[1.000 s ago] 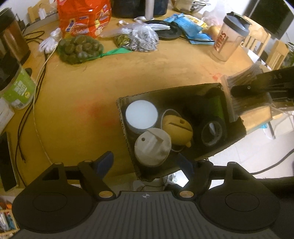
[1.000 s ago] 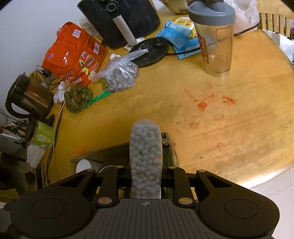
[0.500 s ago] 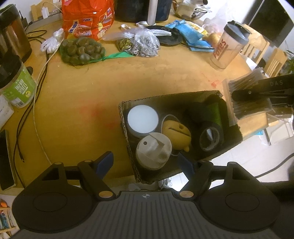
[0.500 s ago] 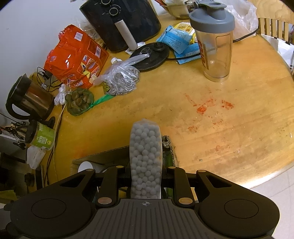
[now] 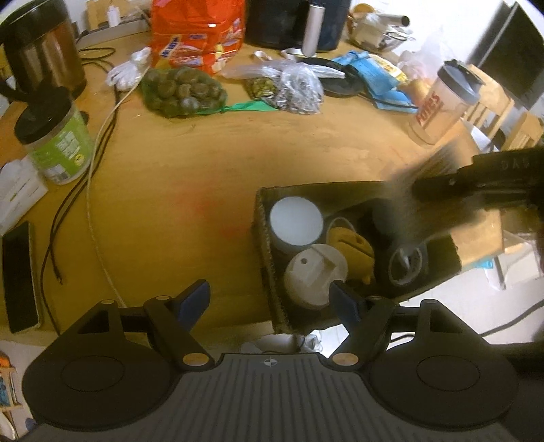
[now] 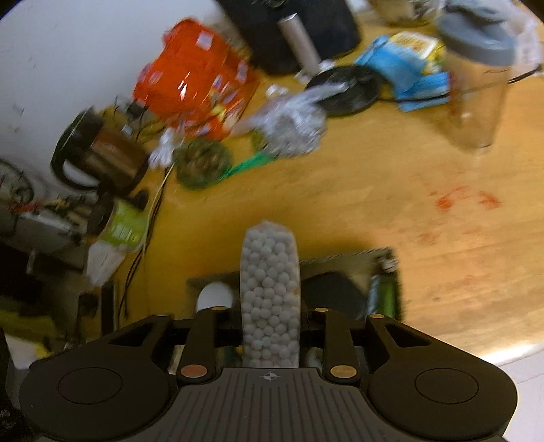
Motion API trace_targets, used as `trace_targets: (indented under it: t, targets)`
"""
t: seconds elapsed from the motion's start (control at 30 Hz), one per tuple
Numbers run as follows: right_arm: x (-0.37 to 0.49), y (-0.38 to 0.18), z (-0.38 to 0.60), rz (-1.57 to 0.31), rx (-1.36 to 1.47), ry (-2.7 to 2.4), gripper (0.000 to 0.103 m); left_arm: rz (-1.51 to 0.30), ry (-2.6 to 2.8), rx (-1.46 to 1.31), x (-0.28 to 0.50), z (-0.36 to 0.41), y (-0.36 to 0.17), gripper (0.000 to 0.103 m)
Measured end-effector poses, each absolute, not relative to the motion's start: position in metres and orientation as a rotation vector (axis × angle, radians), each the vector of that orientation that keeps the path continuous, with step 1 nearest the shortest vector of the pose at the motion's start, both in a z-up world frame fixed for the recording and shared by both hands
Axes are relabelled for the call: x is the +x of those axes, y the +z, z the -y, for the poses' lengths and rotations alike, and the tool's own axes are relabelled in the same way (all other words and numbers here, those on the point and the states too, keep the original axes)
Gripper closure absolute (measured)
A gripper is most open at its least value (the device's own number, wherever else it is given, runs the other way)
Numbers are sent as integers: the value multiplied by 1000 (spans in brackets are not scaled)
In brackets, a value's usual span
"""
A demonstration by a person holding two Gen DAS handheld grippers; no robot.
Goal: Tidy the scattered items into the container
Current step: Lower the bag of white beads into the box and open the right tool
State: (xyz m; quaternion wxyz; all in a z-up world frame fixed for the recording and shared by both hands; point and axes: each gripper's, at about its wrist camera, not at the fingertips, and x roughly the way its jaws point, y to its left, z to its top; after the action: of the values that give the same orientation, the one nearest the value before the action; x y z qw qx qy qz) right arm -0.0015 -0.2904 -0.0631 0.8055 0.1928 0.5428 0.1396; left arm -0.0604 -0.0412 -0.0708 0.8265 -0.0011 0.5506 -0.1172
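Observation:
A cardboard box (image 5: 263,238) sits at the near edge of the wooden table. It holds a white lid (image 5: 295,221), a beige cap (image 5: 311,277), a yellow piece (image 5: 350,242) and a tape roll (image 5: 406,267). My left gripper (image 5: 270,299) is open and empty, its right finger over the box's near side. My right gripper (image 6: 270,312) is shut on a clear bag of small white beads (image 6: 270,289) and holds it over the box (image 6: 340,265). In the left wrist view the right gripper (image 5: 476,183) and the blurred bag (image 5: 418,200) hang over the box's right side.
Along the far side lie an orange snack bag (image 5: 197,30), a net of green fruit (image 5: 180,90), a crinkled plastic bag (image 5: 295,86), blue packets (image 5: 377,78) and a shaker bottle (image 5: 438,105). At the left stand a kettle (image 5: 40,51), a green jar (image 5: 57,139), cables and a phone (image 5: 18,275).
My right gripper has swung left and over the box with the bead bag; its view is now blurred. My left gripper has pulled back slightly and stays open.

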Motion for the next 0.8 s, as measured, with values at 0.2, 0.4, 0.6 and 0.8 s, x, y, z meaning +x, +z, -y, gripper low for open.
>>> trace_targets:
  t: [0.2,0.4,0.6,0.8]
  targets:
    - [0,-68,282,-1191,336,247,15,-1171,-239,-23,-60,35,-71,26]
    - [-2,-69,283,-1204,327,224,13,-1166,-257,-18,-57,37,-71,26]
    - [-4,-65,288,-1189,319,185,13,-1157,-271,-8,-54,38,-71,26]
    - [-4,-63,288,-1198,285,151,8,-1159,-283,3,-50,38,-71,26]
